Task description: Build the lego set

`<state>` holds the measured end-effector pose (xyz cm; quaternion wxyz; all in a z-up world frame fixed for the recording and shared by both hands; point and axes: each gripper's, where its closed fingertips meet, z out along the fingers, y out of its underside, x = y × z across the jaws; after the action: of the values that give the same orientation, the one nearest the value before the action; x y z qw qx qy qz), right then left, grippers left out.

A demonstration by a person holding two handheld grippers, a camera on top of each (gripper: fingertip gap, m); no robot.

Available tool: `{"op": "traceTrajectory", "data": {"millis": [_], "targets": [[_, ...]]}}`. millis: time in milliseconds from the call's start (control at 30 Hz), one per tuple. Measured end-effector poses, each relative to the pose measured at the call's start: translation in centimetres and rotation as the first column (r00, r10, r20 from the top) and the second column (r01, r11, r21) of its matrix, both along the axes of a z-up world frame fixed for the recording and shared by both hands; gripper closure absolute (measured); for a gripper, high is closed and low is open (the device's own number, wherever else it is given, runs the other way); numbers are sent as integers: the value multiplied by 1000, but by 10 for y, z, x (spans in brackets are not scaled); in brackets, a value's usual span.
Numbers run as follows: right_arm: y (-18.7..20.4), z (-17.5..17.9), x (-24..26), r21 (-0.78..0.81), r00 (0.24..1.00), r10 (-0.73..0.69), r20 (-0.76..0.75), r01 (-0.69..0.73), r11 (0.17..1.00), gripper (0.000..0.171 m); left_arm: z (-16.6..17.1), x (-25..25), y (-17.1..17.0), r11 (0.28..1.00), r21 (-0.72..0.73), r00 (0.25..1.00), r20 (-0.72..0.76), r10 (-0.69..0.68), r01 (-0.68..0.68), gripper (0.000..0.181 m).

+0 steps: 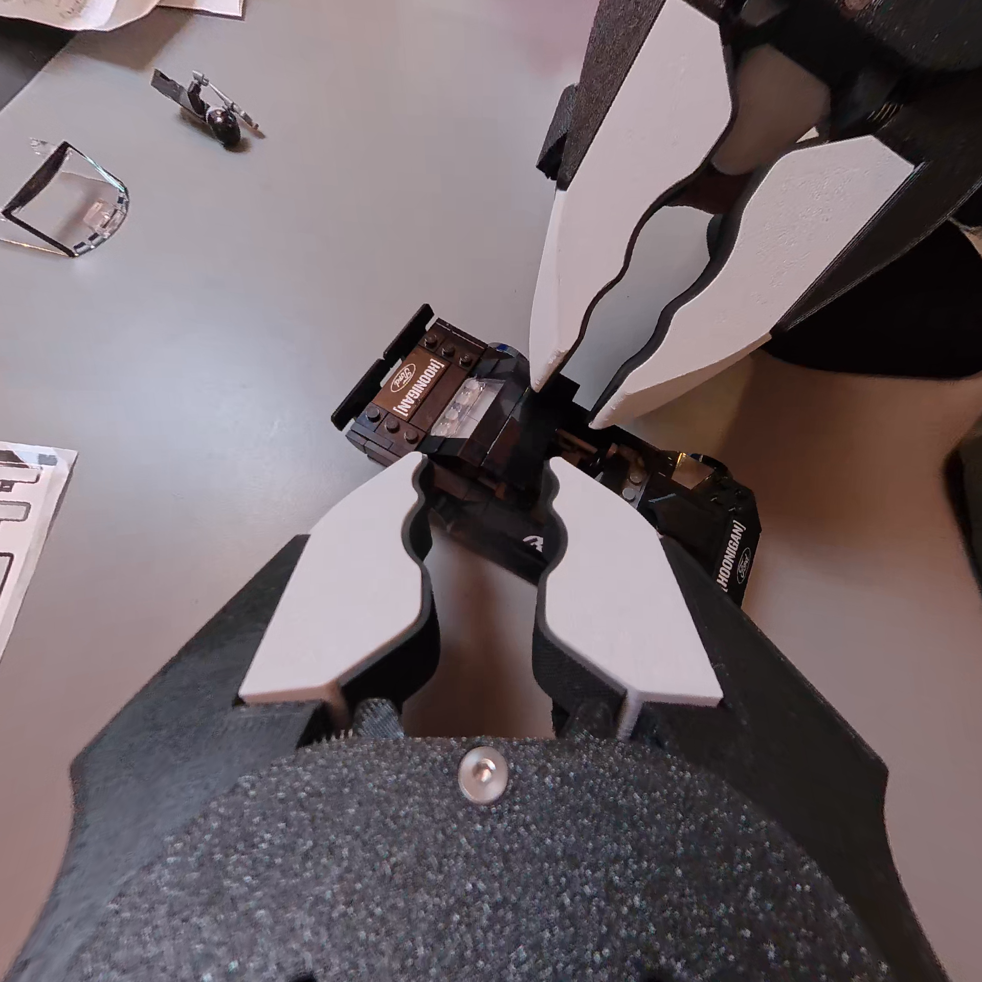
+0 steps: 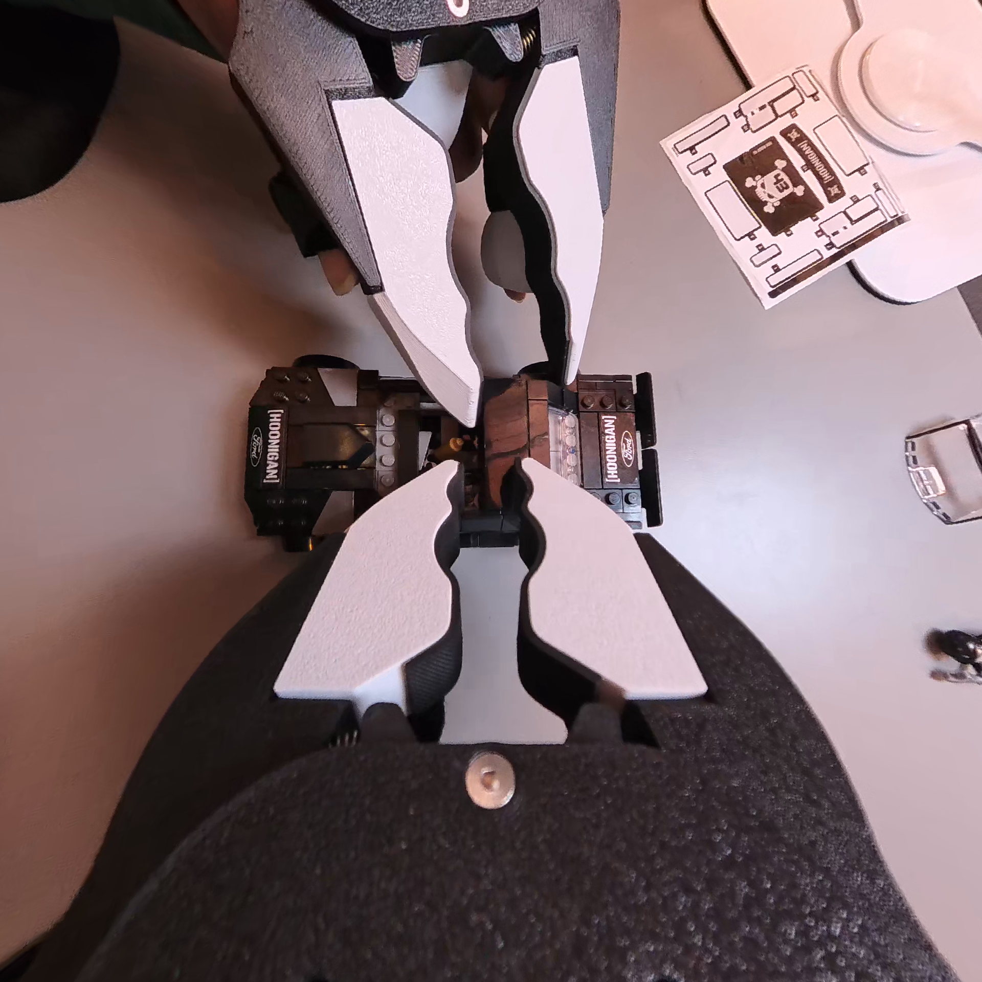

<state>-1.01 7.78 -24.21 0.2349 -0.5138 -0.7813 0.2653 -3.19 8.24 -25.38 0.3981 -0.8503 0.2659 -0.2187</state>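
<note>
I had both grippers meeting over the black lego car (image 2: 451, 451), which sat on the grey table (image 1: 265, 319). My left gripper (image 1: 486, 462) had its jaws part-open, straddling the car's middle, with the fingertips (image 1: 409, 467) touching or just beside the bodywork; I could not tell whether they truly gripped. My right gripper (image 2: 489, 467) stood much the same from the opposite side, jaws a narrow gap apart around the dark roof section. A clear windscreen piece (image 1: 64, 202) and a small black-and-silver assembly (image 1: 212, 106) lay well apart, and a sticker sheet (image 2: 781, 186) lay near the table edge.
</note>
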Motion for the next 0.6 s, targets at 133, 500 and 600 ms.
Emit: {"op": "traceTrajectory", "data": {"millis": [133,500,600], "targets": [[-1,4,2,-5,1000,12,-18,-12,1000,154,0,-2,-1,1000,-1,1000,-2,2,-2,141],[8,12,-8,-222,998,-67,15,69,973,171,0,2,0,1000,13,1000,22,4,-5,141],[3,8,-14,-213,998,-47,41,55,975,171,0,2,0,1000,18,1000,14,6,-6,142]]}}
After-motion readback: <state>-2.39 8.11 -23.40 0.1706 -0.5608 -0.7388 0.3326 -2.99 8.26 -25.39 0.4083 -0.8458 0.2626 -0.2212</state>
